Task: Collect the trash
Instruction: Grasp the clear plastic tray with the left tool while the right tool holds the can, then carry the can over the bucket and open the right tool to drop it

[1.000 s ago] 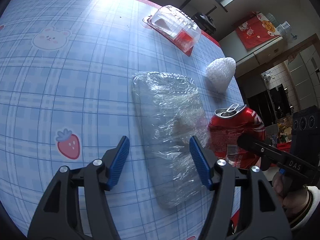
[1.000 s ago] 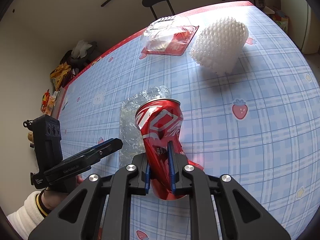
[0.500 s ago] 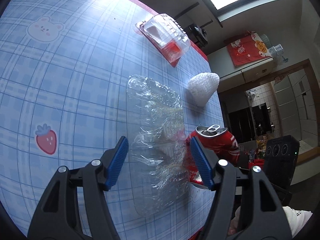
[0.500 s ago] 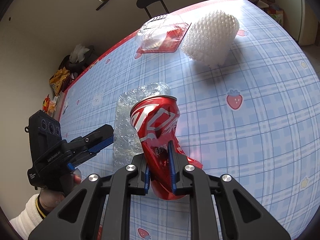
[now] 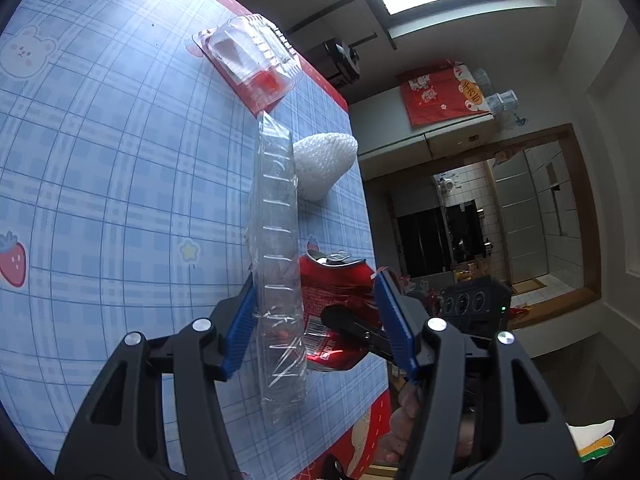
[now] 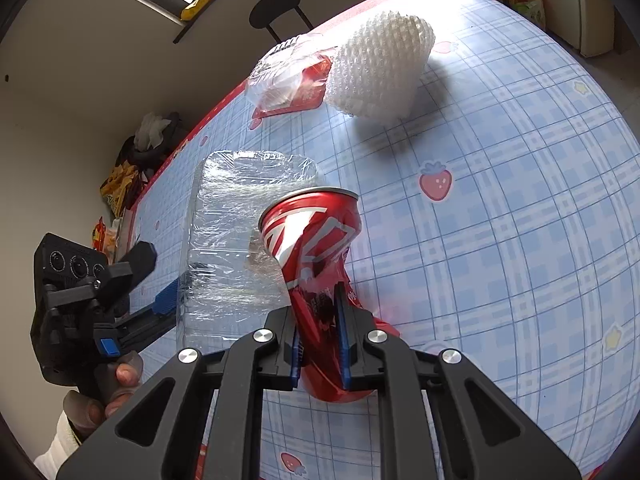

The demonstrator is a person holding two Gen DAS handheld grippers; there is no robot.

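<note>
My right gripper (image 6: 318, 338) is shut on a crushed red soda can (image 6: 316, 240) and holds it over the blue checked table (image 6: 520, 240). The can also shows in the left wrist view (image 5: 334, 300), between my left gripper's fingers. My left gripper (image 5: 316, 328) is open. A clear plastic tray wrapped in film (image 5: 278, 240) stands on edge between its blue pads, against the left pad and beside the can. In the right wrist view the tray (image 6: 236, 240) is left of the can.
A white foam fruit net (image 6: 380, 72) lies farther back on the table. A clear plastic clamshell on a red card (image 6: 288, 80) lies near the far edge. The table's red edge (image 5: 372, 412) is close on the right in the left wrist view.
The clear tray has tipped up from lying flat to standing on edge between my left gripper's fingers. The left gripper has swung right toward the can. The right gripper still holds the can.
</note>
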